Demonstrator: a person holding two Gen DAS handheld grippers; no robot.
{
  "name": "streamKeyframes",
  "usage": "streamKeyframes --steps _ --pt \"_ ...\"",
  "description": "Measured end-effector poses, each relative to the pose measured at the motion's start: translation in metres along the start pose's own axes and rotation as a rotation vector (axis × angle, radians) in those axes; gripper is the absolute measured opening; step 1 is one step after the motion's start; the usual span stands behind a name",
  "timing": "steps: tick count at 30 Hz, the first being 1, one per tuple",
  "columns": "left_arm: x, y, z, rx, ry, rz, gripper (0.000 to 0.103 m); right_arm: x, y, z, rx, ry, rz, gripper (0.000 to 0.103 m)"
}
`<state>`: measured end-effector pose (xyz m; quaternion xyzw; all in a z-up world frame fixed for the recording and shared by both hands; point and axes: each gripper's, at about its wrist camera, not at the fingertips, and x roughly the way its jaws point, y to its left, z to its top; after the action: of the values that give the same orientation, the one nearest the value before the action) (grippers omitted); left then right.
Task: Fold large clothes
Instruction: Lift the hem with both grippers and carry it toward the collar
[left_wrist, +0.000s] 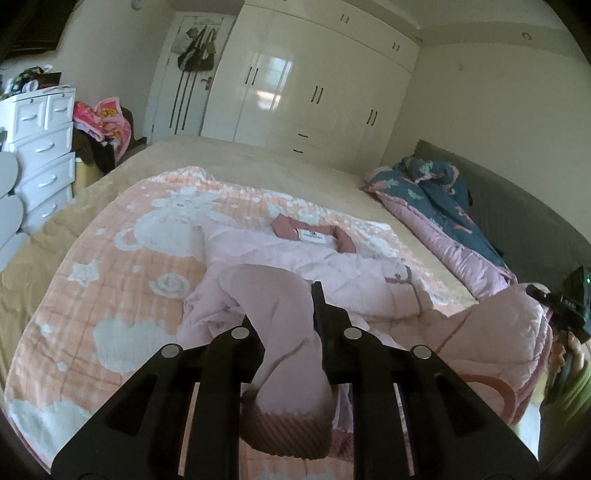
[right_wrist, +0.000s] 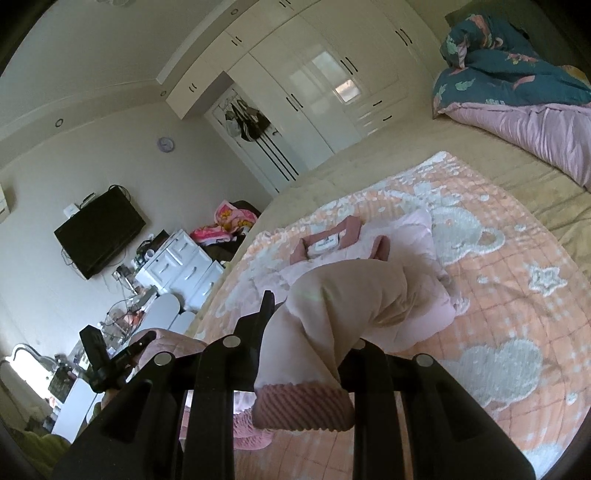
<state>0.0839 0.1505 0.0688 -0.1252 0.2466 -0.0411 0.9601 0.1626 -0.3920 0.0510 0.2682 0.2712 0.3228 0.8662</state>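
Note:
A pale pink padded jacket (left_wrist: 325, 266) with a dark pink collar (left_wrist: 314, 234) lies on the peach blanket on the bed; it also shows in the right wrist view (right_wrist: 402, 240). My left gripper (left_wrist: 284, 314) is shut on one sleeve (left_wrist: 273, 306), whose ribbed dark pink cuff (left_wrist: 288, 428) hangs toward the camera. My right gripper (right_wrist: 310, 317) is shut on the other sleeve (right_wrist: 343, 306), with its ribbed cuff (right_wrist: 303, 406) hanging near the camera. Both sleeves are lifted above the jacket. The right gripper shows at the right edge of the left wrist view (left_wrist: 569, 306).
The peach blanket (left_wrist: 122, 266) with white bears and clouds covers the beige bed (left_wrist: 258, 158). A blue and pink quilt (left_wrist: 443, 199) is bunched by the grey headboard. A white drawer chest (left_wrist: 40, 147), wardrobes (left_wrist: 314, 81) and a wall television (right_wrist: 99, 229) stand around.

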Motion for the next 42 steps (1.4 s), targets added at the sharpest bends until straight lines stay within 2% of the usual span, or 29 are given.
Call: streamKeyframes --steps 14,29,35,42 --pt "0.013 0.000 0.033 -0.018 -0.026 0.010 0.009 0.014 0.010 0.030 -0.030 -0.020 -0.015 0.020" --pt "0.043 0.003 0.093 -0.019 -0.072 0.064 0.009 0.044 0.003 0.093 0.002 -0.077 -0.025 0.020" --pt "0.075 0.011 0.110 -0.011 -0.054 0.110 0.009 0.074 -0.021 0.117 0.066 -0.070 -0.042 0.020" --pt "0.116 0.022 0.120 0.000 -0.017 0.160 0.009 0.108 -0.068 0.129 0.206 -0.034 -0.043 0.021"
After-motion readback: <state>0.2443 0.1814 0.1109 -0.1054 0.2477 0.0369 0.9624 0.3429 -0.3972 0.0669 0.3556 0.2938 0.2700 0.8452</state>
